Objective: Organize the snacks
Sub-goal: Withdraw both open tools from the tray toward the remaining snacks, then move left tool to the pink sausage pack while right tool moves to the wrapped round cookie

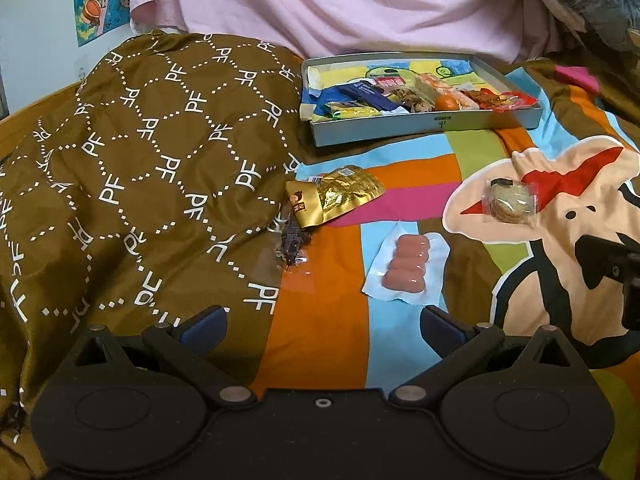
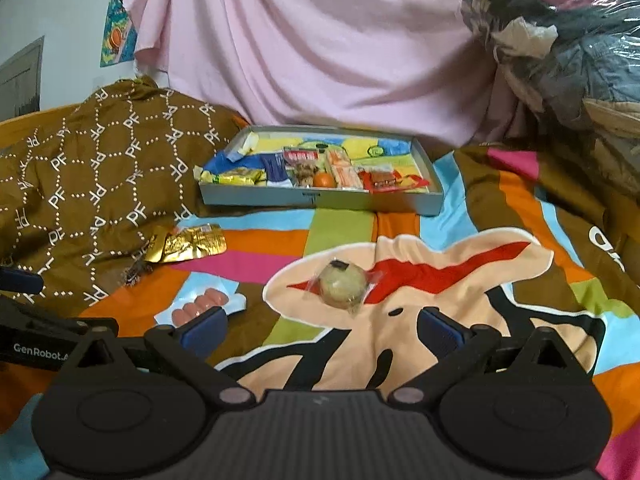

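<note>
While both tongs, left tongs [image 1: 323, 326] and right tongs [image 2: 322, 330], hang released and empty, gathering looks half done; the wrapped cookie [image 2: 342, 285], centre frame before the right pair, seems next for the upper-centre snack tray [image 2: 320, 199].

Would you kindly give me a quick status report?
Left gripper, right gripper open, empty. Sausage pack, wrapped pastry, gold pouch outside tray. Path clear.
</note>
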Demonstrator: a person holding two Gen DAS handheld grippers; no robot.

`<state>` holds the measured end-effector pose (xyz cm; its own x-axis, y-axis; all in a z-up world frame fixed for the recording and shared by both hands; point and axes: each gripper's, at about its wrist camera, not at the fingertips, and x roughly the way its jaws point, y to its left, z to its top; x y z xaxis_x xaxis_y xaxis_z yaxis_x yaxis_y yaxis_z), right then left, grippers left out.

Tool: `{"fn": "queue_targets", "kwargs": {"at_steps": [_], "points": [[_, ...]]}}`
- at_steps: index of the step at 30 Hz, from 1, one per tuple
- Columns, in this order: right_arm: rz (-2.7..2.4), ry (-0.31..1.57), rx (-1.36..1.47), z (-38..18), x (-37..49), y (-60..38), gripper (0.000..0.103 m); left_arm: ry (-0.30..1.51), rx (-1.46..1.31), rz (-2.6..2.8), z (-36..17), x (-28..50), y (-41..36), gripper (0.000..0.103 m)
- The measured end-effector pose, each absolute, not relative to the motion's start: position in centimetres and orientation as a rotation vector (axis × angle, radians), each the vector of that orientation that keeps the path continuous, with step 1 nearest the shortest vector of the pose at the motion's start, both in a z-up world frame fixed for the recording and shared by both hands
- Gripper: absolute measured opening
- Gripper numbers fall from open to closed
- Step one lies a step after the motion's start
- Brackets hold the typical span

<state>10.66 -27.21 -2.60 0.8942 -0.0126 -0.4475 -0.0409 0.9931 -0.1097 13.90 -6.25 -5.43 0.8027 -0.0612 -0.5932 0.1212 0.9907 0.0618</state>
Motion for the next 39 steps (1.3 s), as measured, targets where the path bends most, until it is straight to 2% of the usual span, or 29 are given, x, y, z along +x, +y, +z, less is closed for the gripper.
{"fn": "queue_targets", "kwargs": {"at_steps": [27, 34, 39], "points": [[0.056, 0.547, -0.056, -2.9, 13.0, -28.0, 0.103, 0.673, 0.164, -0.148, -6.9, 18.1, -8.9, 0.102], [0.071, 0.607, 0.014, -3.2, 15.0, -29.5, 0.103, 0.672, 0.207, -0.191, -7.6, 19.6, -10.4, 0.102], [0.088, 0.580, -0.008, -3.0, 16.9, -30.3, 0.103, 0.657, 0.229, -0.225, -7.8, 21.0, -11.4, 0.102]]}}
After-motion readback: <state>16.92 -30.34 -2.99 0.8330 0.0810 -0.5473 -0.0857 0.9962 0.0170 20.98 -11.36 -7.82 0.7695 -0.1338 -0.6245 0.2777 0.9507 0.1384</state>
